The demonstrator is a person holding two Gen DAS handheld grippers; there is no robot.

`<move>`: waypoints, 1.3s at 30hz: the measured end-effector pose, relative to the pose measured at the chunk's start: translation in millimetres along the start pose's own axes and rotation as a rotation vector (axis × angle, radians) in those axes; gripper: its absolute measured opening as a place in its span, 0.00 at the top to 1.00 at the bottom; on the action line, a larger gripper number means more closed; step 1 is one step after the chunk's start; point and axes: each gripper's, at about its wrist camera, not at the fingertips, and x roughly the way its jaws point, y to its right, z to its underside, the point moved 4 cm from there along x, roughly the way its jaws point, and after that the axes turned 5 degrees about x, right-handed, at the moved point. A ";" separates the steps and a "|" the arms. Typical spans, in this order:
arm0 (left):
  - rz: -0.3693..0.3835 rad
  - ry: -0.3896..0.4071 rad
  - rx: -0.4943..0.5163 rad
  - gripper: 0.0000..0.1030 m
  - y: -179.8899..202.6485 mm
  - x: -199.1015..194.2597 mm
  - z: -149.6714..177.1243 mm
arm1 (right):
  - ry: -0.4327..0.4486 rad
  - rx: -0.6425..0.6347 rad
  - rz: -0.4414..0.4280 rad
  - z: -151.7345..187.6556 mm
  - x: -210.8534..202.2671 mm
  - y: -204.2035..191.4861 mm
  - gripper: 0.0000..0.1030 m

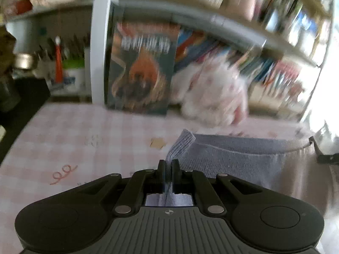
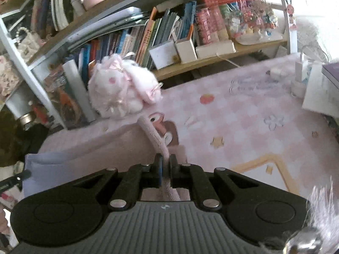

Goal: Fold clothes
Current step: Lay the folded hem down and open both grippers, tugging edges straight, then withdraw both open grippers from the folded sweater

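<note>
Both grippers clamped on the sweater (image 1: 243, 160): my left gripper (image 1: 168, 167) pinches its ribbed edge, my right gripper (image 2: 165, 163) a pink rolled edge; garment spreads between them on the checked tablecloth (image 2: 243, 127).

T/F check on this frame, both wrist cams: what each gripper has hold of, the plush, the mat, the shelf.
1. The left gripper is shut on a ribbed edge of the knit garment. True.
2. The right gripper is open and holds nothing. False: it is shut on a pink edge of the garment.
3. The plush toy lies on top of the garment. False: it sits behind it, against the bookshelf.
4. The checked pink mat covers the surface under the garment. True.
5. The bookshelf is bare. False: books fill it.
</note>
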 end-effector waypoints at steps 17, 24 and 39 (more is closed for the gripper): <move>-0.067 0.000 -0.064 0.81 -14.6 -3.4 12.2 | -0.064 -0.012 0.159 15.2 54.3 18.0 0.75; 0.087 0.035 -0.113 0.81 18.5 -29.6 18.1 | 0.011 -0.126 0.133 22.8 11.9 -6.6 0.75; -0.028 -0.008 -0.163 0.81 101.1 -50.5 43.7 | -0.135 -0.321 -0.023 71.7 -1.7 -26.6 0.75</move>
